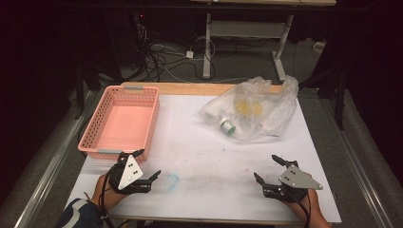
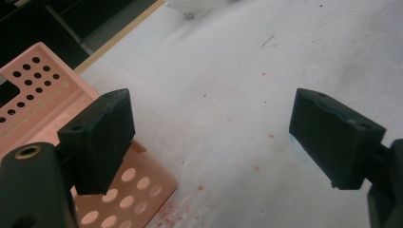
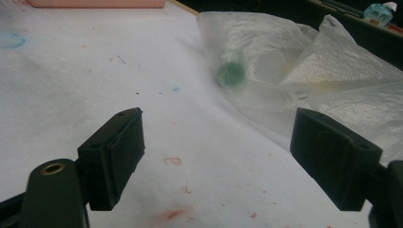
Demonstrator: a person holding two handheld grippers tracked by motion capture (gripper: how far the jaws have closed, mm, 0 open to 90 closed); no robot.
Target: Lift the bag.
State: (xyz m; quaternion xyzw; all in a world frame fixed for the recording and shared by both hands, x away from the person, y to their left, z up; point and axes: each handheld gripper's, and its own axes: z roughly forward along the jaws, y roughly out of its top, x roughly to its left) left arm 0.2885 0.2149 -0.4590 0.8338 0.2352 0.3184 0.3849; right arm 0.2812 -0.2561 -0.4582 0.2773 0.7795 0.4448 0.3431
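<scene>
1. Nearest us in the high view, our left gripper (image 1: 148, 165) and right gripper (image 1: 266, 167) rest low on the white table (image 1: 204, 147), both with jaws apart. At 11 o'clock sits the pink basket (image 1: 124, 119); at 1 o'clock, the plastic bag (image 1: 254, 109).
2. Left gripper view: our jaws gape over bare table, the basket (image 2: 43, 102) touching at 9 o'clock.
3. Right gripper view: our jaws stand wide, the bag (image 3: 304, 71) near at 1 o'clock, a green-capped bottle (image 3: 231, 71) inside.
</scene>
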